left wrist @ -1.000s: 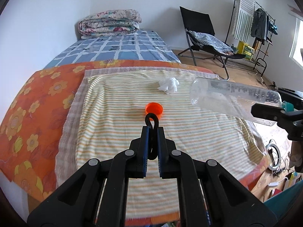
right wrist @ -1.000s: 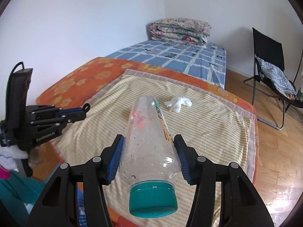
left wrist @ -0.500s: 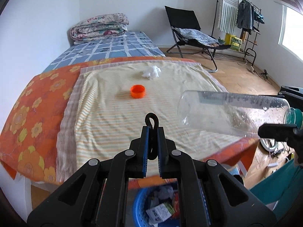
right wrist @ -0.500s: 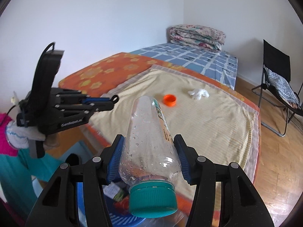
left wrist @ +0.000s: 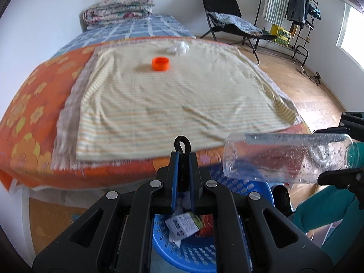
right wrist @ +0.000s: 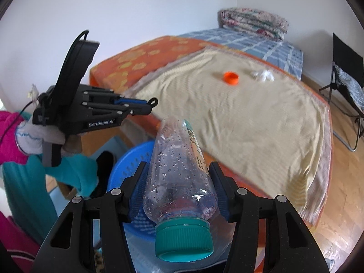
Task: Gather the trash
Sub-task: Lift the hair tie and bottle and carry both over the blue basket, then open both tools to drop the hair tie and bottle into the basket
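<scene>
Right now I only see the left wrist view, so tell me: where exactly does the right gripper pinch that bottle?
Observer: The right gripper clamps the clear bottle on its shoulder, just above the teal cap, which points back toward the camera.
Operator: Is the basket under it?
Observer: The blue basket shows behind and below the bottle's left side. Whether it is directly beneath, I cannot tell.
Operator: And my own gripper?
Observer: The left gripper, shut on a black loop, is held by a grey-gloved hand with a pink sleeve.
</scene>
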`<state>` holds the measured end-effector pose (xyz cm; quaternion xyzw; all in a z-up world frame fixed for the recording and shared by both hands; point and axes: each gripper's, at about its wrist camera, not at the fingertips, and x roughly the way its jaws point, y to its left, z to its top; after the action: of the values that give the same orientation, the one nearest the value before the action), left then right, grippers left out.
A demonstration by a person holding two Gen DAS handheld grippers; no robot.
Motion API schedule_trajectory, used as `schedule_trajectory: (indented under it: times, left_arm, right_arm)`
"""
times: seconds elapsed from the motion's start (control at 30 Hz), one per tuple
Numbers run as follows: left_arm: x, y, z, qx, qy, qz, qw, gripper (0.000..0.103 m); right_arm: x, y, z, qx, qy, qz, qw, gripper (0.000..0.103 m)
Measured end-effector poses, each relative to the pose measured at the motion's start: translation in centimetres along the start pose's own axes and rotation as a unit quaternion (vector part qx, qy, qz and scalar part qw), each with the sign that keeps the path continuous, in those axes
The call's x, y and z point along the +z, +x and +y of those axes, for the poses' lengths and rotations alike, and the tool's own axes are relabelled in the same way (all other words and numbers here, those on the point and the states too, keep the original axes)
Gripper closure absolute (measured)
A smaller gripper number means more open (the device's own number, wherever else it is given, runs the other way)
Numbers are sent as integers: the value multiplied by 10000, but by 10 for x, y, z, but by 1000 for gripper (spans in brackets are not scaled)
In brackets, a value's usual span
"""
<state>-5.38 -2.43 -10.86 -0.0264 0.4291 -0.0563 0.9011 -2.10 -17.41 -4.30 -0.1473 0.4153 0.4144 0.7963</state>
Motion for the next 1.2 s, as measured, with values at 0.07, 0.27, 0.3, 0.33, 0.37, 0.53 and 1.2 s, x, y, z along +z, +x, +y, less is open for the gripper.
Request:
schedule_trajectory:
  times: [0.07,0.27,0.3,0.33,0.37,0.53,1.2]
  left_arm:
    - [-7,3,-2,-27,-22,82,10000,97]
    - [-23,12,-11,-87,4,302,9995,97]
    - [-25,14,-11,-93,4,327,9994,97]
    - [-28,16,-12,-101,8,372,9993,97]
    - [-31,18,-14,-111,17,432,9990,97]
    - [-45,29,-18,-164,-9,695,9974,97]
    - [-56,44,-18,-182,-179,1038,9943,57]
  right_arm:
    - [-8,6,3,55,-4,145,9999,50]
    - [-25,20,13,88,-120,482,9987,49]
    - [-28,22,15,97,-124,529,9985,49]
    - [-30,25,16,99,-130,575,9982,49]
    - [-32,26,16,106,-130,624,9979,49]
    - [-40,37,19,150,-82,854,9962,49]
    - [-43,57,12,306,200,1002,9943,50]
